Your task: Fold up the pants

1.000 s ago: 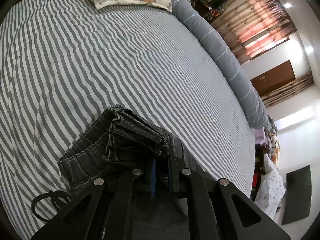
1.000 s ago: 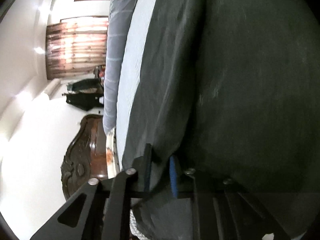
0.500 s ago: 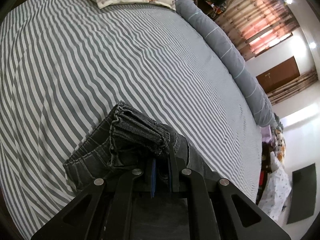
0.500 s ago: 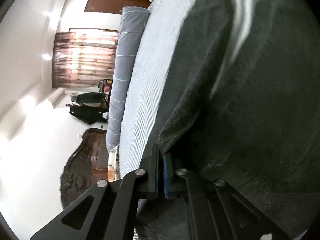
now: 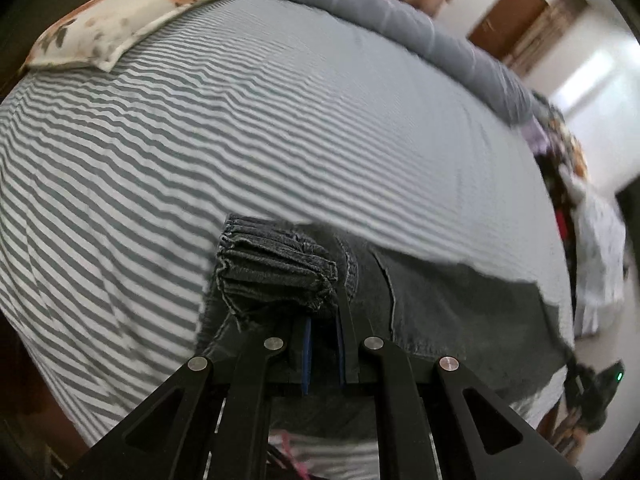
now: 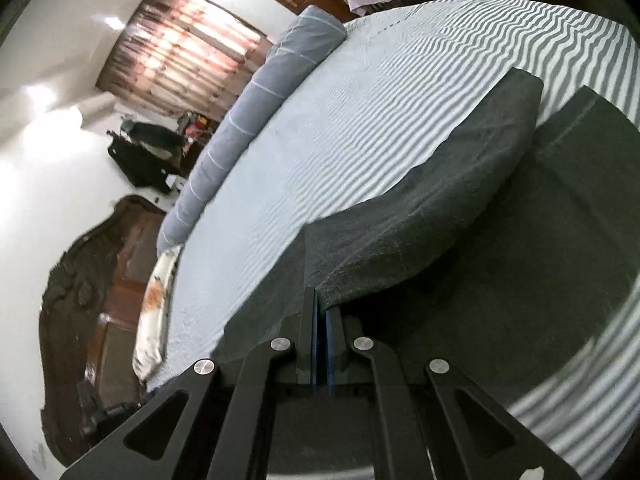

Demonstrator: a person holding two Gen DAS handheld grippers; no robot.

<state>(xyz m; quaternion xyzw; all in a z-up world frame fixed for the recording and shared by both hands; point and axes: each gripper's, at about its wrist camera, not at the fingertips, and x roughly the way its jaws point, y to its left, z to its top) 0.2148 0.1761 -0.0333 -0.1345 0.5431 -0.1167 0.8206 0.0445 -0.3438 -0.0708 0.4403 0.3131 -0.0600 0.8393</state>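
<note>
Dark grey denim pants lie on the striped bed. My left gripper is shut on the gathered elastic waistband and holds it bunched just above the sheet. In the right wrist view the same pants spread across the lower right. My right gripper is shut on the edge of a leg fold, which is lifted and curls over the layer below.
The grey-and-white striped sheet covers the bed. A floral pillow lies at the head, a long grey bolster along the far side. A carved wooden headboard stands at the left of the right wrist view. Clothes are piled beyond the bed's foot.
Both grippers have lifted and swung with the pants. The right view has pulled away from the dark cloth, and the bed shows. The right jaws have closed tighter on the fold.
</note>
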